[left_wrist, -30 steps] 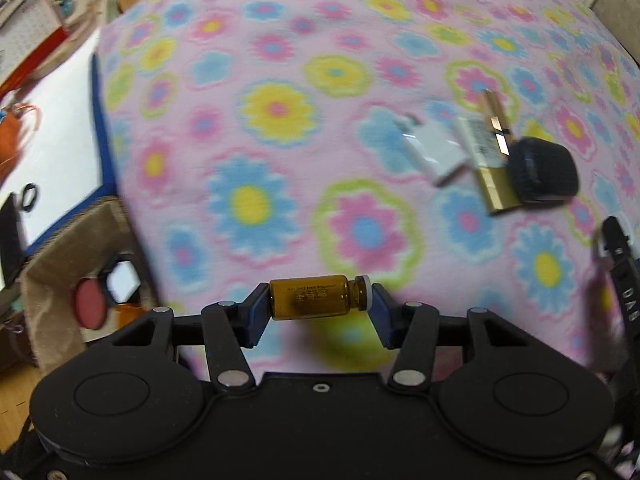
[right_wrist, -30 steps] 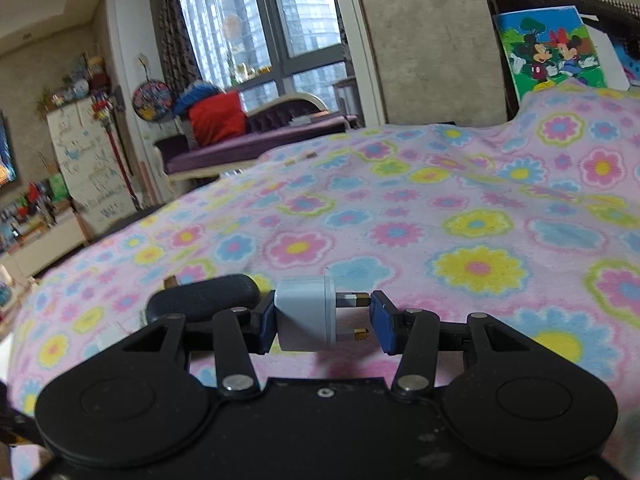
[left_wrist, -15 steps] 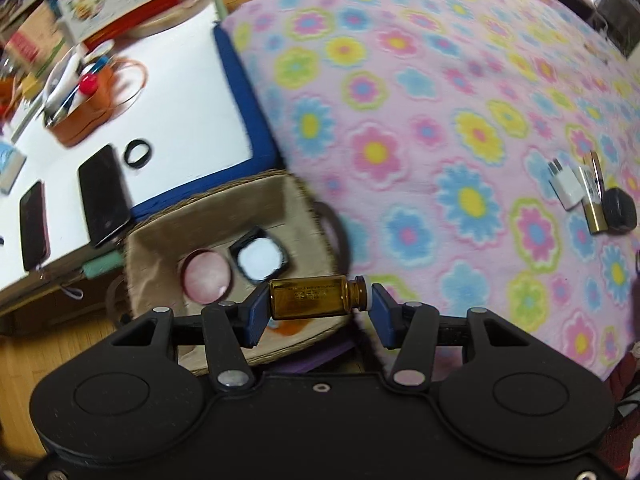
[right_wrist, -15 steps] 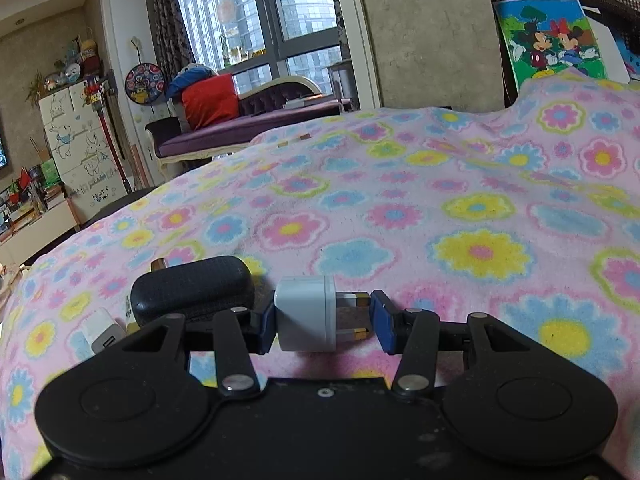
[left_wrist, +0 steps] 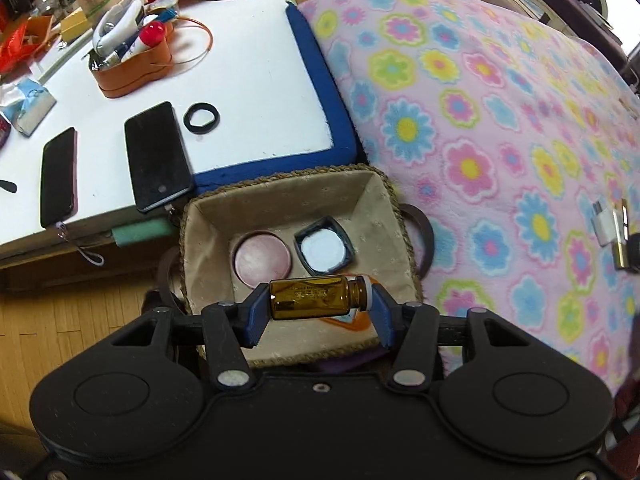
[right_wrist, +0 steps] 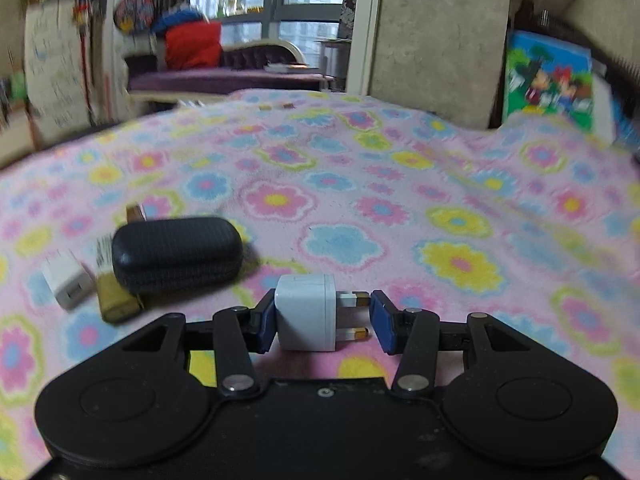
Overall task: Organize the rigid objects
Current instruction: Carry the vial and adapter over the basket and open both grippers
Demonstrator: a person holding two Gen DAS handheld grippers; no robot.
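My left gripper [left_wrist: 318, 306] is shut on a small amber glass bottle [left_wrist: 316, 297], held sideways above a cloth-lined woven basket [left_wrist: 200, 248]. In the basket lie a round pink lid [left_wrist: 262, 260] and a black-rimmed white compact [left_wrist: 324, 249]. My right gripper [right_wrist: 322, 314] is shut on a white plug adapter [right_wrist: 306, 312], prongs to the right, just above the flowered blanket [right_wrist: 360, 200]. On the blanket to its left lie a black case [right_wrist: 176, 254], a gold bar-shaped object [right_wrist: 114, 300] and a small white charger [right_wrist: 66, 280].
A white table [left_wrist: 248, 80] with a blue edge stands behind the basket, carrying two phones [left_wrist: 158, 156], a black ring [left_wrist: 201, 118] and an orange holder [left_wrist: 132, 64]. Wooden floor lies at the lower left. The charger [left_wrist: 608, 224] also shows at the left wrist view's right edge.
My left gripper has carried the bottle from over the blanket to above the basket. My right gripper has lifted and drawn back with the adapter; the black case now lies farther left.
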